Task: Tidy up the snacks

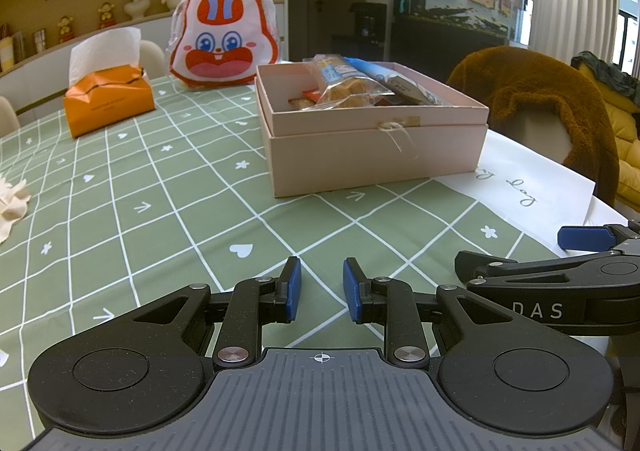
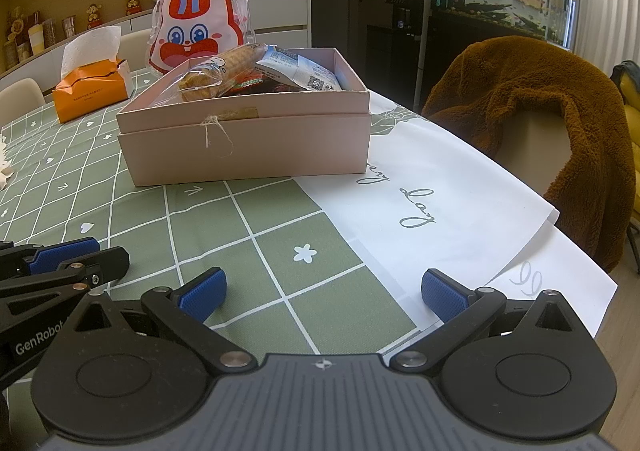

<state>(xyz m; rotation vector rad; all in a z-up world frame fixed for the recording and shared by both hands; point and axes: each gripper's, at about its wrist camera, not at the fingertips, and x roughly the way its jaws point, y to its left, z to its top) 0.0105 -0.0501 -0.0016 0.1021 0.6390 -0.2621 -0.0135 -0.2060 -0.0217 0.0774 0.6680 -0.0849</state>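
Green checked tablecloth point(image 2: 280, 235), pink box point(image 2: 244, 143) holding snacks point(image 2: 224, 71), left tool point(image 1: 322, 287) slightly parted, right tool point(image 2: 324, 291) wide, both empty

1. a green tablecloth point(image 1: 168, 211) with a white grid, hearts, arrows and stars covers the table.
2. an orange tissue box point(image 1: 108, 101) stands at the far left, a white tissue sticking up from its top.
3. a rabbit-face bag point(image 1: 224, 35) in red and white stands upright behind it, to the right.
4. a white sheet point(image 2: 432, 211) with cursive writing lies on the cloth's right side.
5. a brown fleece point(image 2: 532, 111) hangs over a chair back beyond the table edge.
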